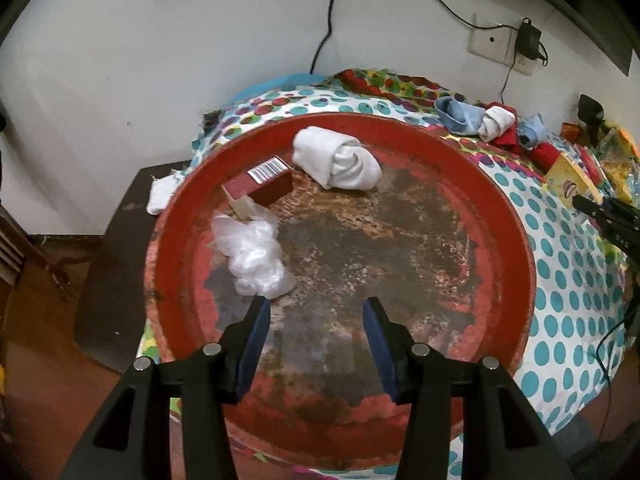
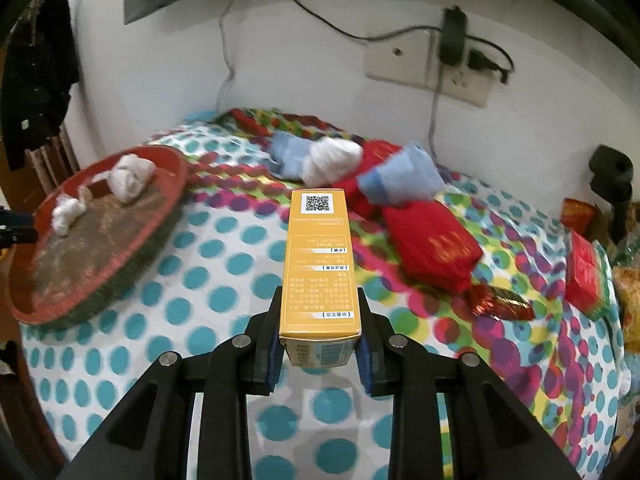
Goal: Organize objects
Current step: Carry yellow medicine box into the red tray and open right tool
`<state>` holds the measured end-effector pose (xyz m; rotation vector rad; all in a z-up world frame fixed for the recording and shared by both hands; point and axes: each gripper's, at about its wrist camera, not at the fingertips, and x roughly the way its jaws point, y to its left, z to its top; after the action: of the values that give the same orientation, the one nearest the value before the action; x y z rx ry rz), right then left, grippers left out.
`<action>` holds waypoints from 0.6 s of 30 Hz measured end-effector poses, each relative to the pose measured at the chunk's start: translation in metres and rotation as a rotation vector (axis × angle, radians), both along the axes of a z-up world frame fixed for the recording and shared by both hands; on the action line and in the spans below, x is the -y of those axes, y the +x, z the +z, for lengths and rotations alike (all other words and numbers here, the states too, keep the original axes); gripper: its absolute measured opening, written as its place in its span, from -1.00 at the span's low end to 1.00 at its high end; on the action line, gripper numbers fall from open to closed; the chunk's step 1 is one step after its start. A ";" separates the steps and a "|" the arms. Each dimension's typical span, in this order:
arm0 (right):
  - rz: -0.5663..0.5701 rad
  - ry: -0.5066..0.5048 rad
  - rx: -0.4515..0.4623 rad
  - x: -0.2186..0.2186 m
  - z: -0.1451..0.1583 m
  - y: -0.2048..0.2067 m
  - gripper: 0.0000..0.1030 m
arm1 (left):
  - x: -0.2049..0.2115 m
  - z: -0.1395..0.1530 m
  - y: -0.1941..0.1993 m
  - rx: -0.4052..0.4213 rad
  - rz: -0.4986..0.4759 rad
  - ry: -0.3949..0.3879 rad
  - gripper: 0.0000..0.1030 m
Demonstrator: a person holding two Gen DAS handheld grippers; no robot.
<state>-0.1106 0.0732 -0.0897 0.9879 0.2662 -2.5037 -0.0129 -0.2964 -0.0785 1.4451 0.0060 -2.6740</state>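
My left gripper [image 1: 316,310] hangs open over the near part of a round red tray [image 1: 516,248], nothing between its fingers. On the tray lie a rolled white sock [image 1: 336,158], a small red box [image 1: 262,182] and a crumpled clear plastic bag [image 1: 252,256]. My right gripper [image 2: 318,312] is shut on a long yellow box [image 2: 318,260], held above the dotted cloth [image 2: 208,292]. The same tray [image 2: 120,276] shows at the left of the right wrist view, and that gripper appears at the right edge of the left wrist view.
Blue, white and red socks [image 2: 328,156] are heaped at the back of the table. A red packet [image 2: 432,248], a shiny red wrapper [image 2: 500,300] and a red carton [image 2: 584,276] lie to the right. Cables and a wall socket [image 2: 452,68] hang behind.
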 end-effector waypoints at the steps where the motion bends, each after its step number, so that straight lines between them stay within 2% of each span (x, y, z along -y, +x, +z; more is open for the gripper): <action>1: 0.013 -0.003 -0.001 0.005 0.003 0.002 -0.46 | 0.000 0.001 0.001 -0.001 -0.003 -0.002 -0.04; 12: 0.217 -0.001 -0.018 0.086 0.016 0.020 -0.46 | 0.005 0.020 0.005 0.003 0.006 -0.011 -0.04; 18: 0.283 0.001 -0.009 0.122 0.022 0.016 -0.46 | 0.007 0.031 0.009 0.003 0.009 -0.023 -0.04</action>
<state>-0.0949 -0.0486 -0.0672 0.8733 0.3817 -2.2516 -0.0038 -0.3036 -0.0473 1.4387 -0.0185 -2.6558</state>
